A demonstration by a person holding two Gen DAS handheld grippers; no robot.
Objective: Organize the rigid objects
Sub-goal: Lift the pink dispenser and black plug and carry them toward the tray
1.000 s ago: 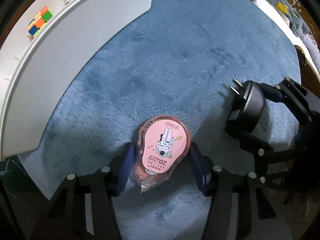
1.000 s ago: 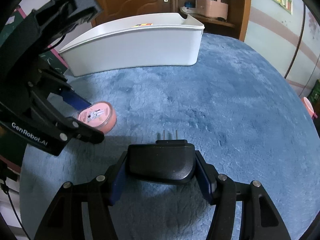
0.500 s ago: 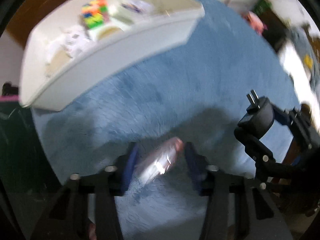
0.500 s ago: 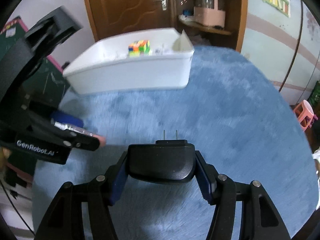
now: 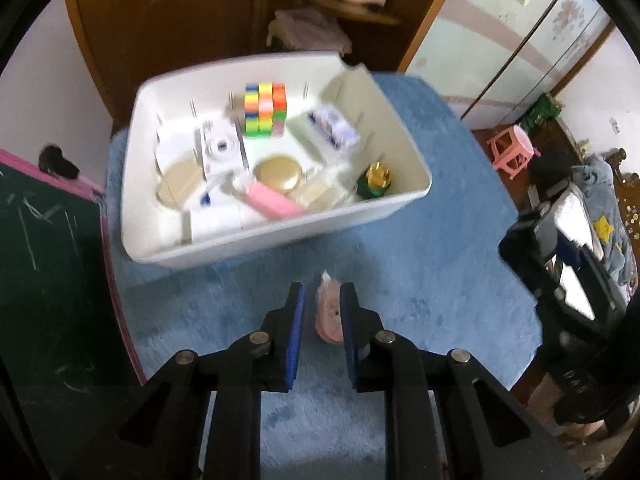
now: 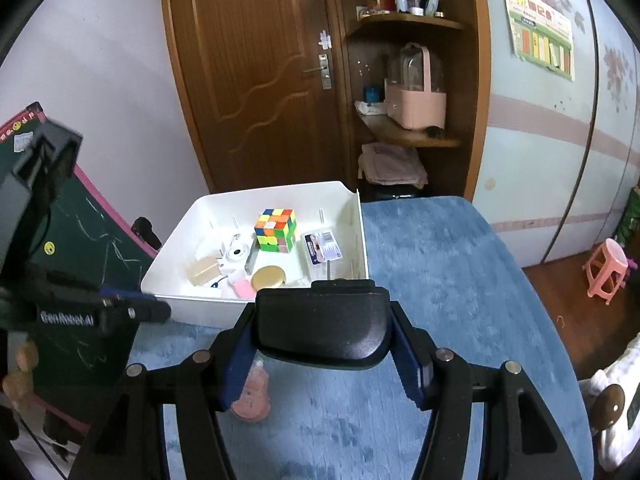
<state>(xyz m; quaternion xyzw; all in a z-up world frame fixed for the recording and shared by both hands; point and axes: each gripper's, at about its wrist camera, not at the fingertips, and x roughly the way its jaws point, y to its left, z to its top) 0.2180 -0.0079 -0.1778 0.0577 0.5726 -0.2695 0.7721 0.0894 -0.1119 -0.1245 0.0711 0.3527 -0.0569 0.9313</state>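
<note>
The pink correction tape (image 6: 252, 394) is free on the blue mat (image 6: 440, 280), tip upward, partly behind my right gripper's left finger. In the left wrist view the same tape (image 5: 328, 312) shows blurred through the narrow gap of my left gripper (image 5: 322, 294), well below its pads. That left gripper (image 6: 156, 308) hangs shut in the air with nothing in it. My right gripper (image 6: 320, 332) is shut on the black power adapter (image 6: 320, 320), held above the mat in front of the white bin (image 6: 192, 312).
The white bin (image 5: 280, 236) holds a colour cube (image 5: 266, 110), a gold round tin (image 5: 278, 174), a green-and-gold plug (image 5: 374, 180) and several small items. A green chalkboard (image 5: 48, 260) stands at the left. A pink stool (image 5: 512, 152) is on the floor to the right.
Both grippers have risen, and the bin's inside has come into view. The left gripper closed and rolled; the tape that was between its fingers now sits below on the mat.
</note>
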